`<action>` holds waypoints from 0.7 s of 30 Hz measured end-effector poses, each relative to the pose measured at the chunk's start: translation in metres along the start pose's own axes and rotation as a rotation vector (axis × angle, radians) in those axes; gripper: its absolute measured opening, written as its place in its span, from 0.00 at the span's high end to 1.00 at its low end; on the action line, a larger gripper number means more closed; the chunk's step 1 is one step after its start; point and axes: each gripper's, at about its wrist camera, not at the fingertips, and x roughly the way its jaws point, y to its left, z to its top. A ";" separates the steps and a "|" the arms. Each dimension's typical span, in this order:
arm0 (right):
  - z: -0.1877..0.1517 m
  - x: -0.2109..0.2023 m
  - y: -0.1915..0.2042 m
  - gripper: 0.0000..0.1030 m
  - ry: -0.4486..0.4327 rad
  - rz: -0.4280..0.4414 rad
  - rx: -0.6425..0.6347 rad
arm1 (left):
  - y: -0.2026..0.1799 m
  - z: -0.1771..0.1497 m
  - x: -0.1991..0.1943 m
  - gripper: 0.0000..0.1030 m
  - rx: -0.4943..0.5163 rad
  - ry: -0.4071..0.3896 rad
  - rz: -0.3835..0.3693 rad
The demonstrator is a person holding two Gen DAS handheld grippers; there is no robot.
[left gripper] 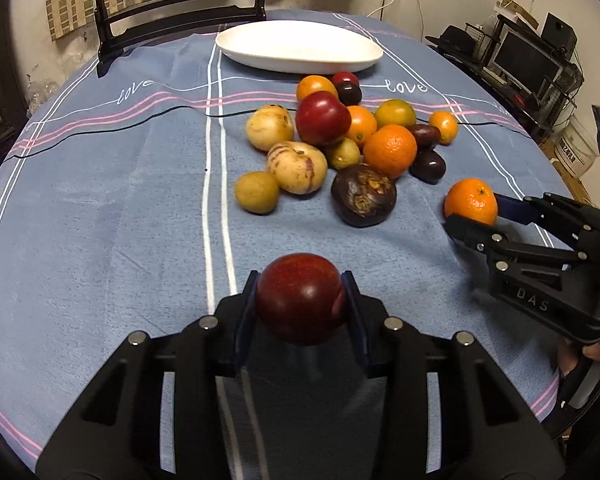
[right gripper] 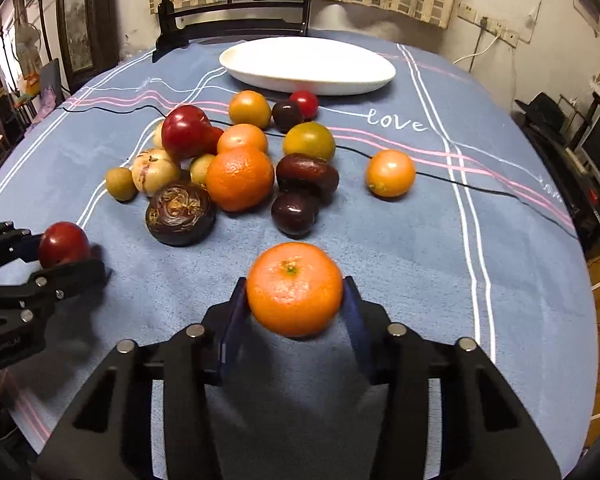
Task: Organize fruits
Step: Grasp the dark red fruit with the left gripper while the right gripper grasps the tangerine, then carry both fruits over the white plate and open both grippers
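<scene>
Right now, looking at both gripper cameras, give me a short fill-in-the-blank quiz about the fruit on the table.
1. The left gripper has its fingers closed on a dark ____ plum.
2. The right gripper holds a ____.
3. The white oval plate beyond the fruit pile holds ____ fruit.
4. The word stitched in white on the blue tablecloth is ____.

Missing words: red; mandarin; no; love
</scene>
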 end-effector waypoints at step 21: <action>0.129 -0.030 -0.033 0.56 -0.319 0.092 0.059 | 0.009 0.172 -0.012 0.60 0.046 -0.188 0.027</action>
